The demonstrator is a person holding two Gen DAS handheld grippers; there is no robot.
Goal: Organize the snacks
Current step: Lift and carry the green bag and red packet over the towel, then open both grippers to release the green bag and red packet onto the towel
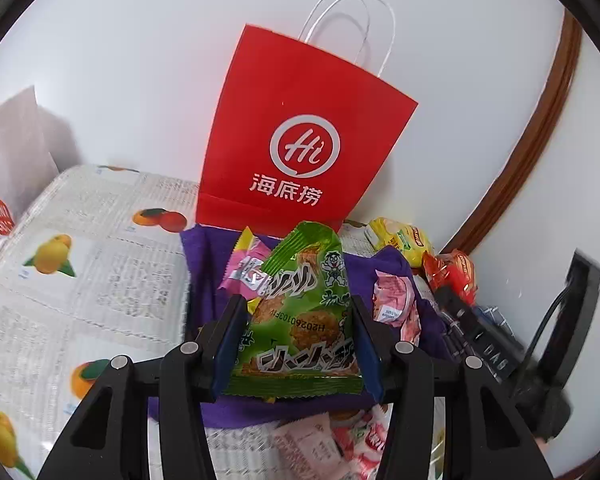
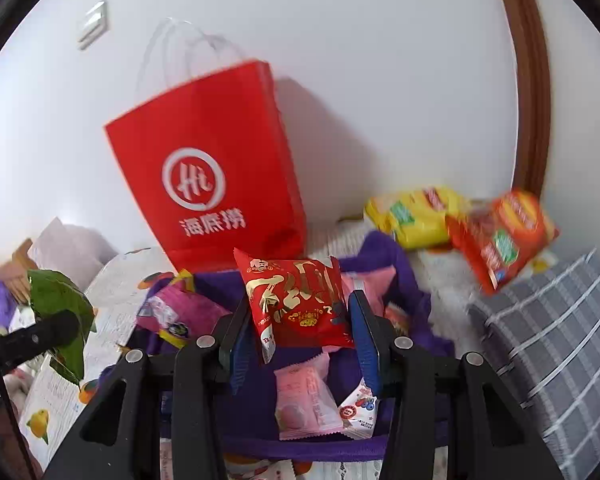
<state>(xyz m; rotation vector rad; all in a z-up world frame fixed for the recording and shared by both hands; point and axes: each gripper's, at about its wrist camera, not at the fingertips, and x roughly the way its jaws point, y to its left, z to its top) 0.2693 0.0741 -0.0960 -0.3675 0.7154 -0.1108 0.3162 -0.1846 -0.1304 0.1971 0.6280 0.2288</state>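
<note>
My left gripper (image 1: 296, 308) is shut on a green snack packet (image 1: 304, 272), held upright between its blue pads above a purple cloth bin (image 1: 204, 264). My right gripper (image 2: 300, 312) is shut on a red packet with gold lettering (image 2: 296, 292), also over the purple bin (image 2: 384, 256). Pink packets (image 2: 304, 404) lie inside the bin below. A red paper bag (image 1: 300, 140) with white handles stands upright behind the bin against the wall. In the right wrist view the left gripper and its green packet (image 2: 60, 300) show at the far left.
A yellow packet (image 2: 416, 212) and a red-orange packet (image 2: 504, 232) lie to the right of the bag. A fruit-print tablecloth (image 1: 80, 240) covers the surface on the left. A grey checked cloth (image 2: 548, 320) is at the right. More pink packets (image 1: 340, 440) lie in front of the bin.
</note>
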